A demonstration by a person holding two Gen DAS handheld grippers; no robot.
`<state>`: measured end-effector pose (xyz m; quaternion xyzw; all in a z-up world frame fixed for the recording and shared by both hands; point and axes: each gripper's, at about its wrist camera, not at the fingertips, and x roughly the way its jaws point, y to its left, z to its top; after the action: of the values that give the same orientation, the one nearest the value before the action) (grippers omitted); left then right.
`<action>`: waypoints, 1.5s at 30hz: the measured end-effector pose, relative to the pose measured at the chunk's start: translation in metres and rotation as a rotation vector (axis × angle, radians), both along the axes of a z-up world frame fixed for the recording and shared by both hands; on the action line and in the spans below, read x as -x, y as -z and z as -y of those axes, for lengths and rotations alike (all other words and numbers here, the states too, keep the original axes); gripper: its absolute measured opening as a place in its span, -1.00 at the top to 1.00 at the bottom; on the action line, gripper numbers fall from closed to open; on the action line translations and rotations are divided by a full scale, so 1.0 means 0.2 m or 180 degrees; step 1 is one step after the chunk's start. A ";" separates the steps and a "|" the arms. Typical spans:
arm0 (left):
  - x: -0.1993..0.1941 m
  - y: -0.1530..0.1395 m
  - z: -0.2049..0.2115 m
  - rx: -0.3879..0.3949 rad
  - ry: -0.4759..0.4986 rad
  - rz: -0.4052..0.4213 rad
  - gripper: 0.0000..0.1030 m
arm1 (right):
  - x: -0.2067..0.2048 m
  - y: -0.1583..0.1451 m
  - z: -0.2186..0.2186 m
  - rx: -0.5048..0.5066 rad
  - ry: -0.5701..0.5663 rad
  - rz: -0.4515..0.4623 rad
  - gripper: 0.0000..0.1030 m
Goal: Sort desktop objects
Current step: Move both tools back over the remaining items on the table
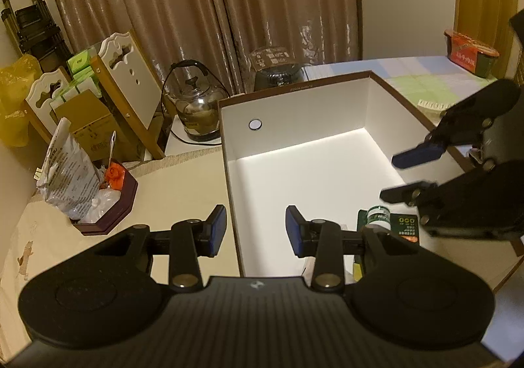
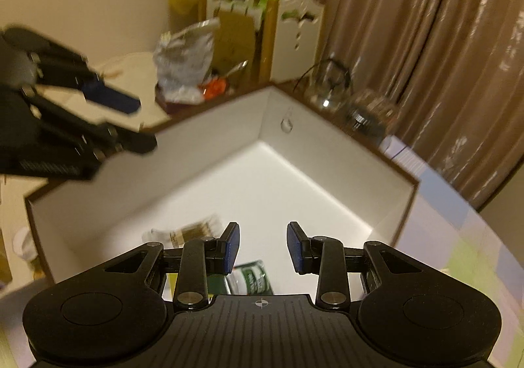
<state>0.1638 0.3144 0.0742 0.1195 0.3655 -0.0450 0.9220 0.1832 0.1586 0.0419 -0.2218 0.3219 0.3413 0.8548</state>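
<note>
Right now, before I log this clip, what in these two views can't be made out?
- Green-labelled bottle in the white box: lower part hidden behind the left tongs in the left wrist view; cut off by the right tongs body in the right wrist view.
- Green packet: print too small, partly covered by the right tongs' arm.
- Striped item in the box: motion blur, unidentifiable.
- Kettle: blurred in the right wrist view.

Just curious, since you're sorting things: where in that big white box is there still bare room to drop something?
Most of the box floor is bare, from the far wall with the round hole to mid-floor. The near corner is crowded: a green-labelled bottle and a green packet lie there, under the right gripper.
</note>
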 end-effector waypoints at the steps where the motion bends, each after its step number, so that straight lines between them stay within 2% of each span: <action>1: 0.00 -0.01 0.01 0.0009 0.0011 0.0014 0.34 | 0.02 -0.04 0.02 -0.0084 0.0043 0.0053 0.34; 6: 0.03 -0.07 0.06 0.0086 0.0039 0.0136 0.24 | 0.13 -0.20 0.21 -0.0605 0.0370 0.0155 0.34; 11: 0.04 -0.11 0.17 0.0180 0.0131 0.0229 0.19 | 0.22 -0.26 0.45 -0.0787 0.0774 0.0149 0.34; 12: 0.04 -0.12 0.20 0.0181 0.0163 0.0239 0.19 | 0.24 -0.27 0.51 -0.0801 0.0860 0.0153 0.12; 13: 0.05 -0.12 0.24 0.0181 0.0195 0.0249 0.19 | 0.27 -0.28 0.57 -0.0831 0.0942 0.0179 -0.29; 14: 0.05 -0.13 0.27 0.0182 0.0227 0.0259 0.18 | 0.30 -0.29 0.64 -0.0883 0.1018 0.0237 -0.93; 16: 0.07 -0.14 0.36 0.0198 0.0268 0.0281 0.17 | 0.37 -0.32 0.79 -0.0954 0.1156 0.0316 -0.95; 22: 0.21 -0.19 0.72 0.0190 0.0433 0.0378 0.11 | 0.49 -0.31 1.21 -0.0910 0.1345 0.0225 -0.95; 27: 0.38 -0.20 1.06 0.0218 0.0377 0.0432 -0.07 | 0.61 -0.26 1.58 -0.0868 0.1251 0.0047 -0.95; 31: 0.52 -0.12 1.34 0.0298 0.0245 0.0280 -0.26 | 0.72 -0.21 1.81 -0.0745 0.1136 -0.0080 -0.95; 32: 0.56 -0.10 1.40 0.0327 0.0217 0.0238 -0.40 | 0.74 -0.20 1.86 -0.0714 0.1136 -0.0120 -0.95; 34: 0.62 -0.05 1.53 0.0370 0.0177 0.0097 -0.54 | 0.79 -0.19 1.95 -0.0687 0.1122 -0.0196 -0.95; 36: 0.68 -0.02 1.63 0.0374 0.0145 -0.0003 -0.78 | 0.84 -0.17 2.02 -0.0636 0.1134 -0.0237 -0.95; 39: 0.74 0.03 1.70 0.0463 0.0062 -0.0121 -0.92 | 0.86 -0.14 2.09 -0.0593 0.1214 -0.0330 -0.95; 45: 0.81 0.14 1.73 0.0487 -0.0049 -0.0350 -0.98 | 0.89 -0.10 2.14 -0.0599 0.1408 -0.0449 -0.95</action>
<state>0.0008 -0.0310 0.0454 0.0432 0.4120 -0.0723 0.9073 0.0051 -0.2696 0.0619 -0.0410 0.3883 0.1890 0.9010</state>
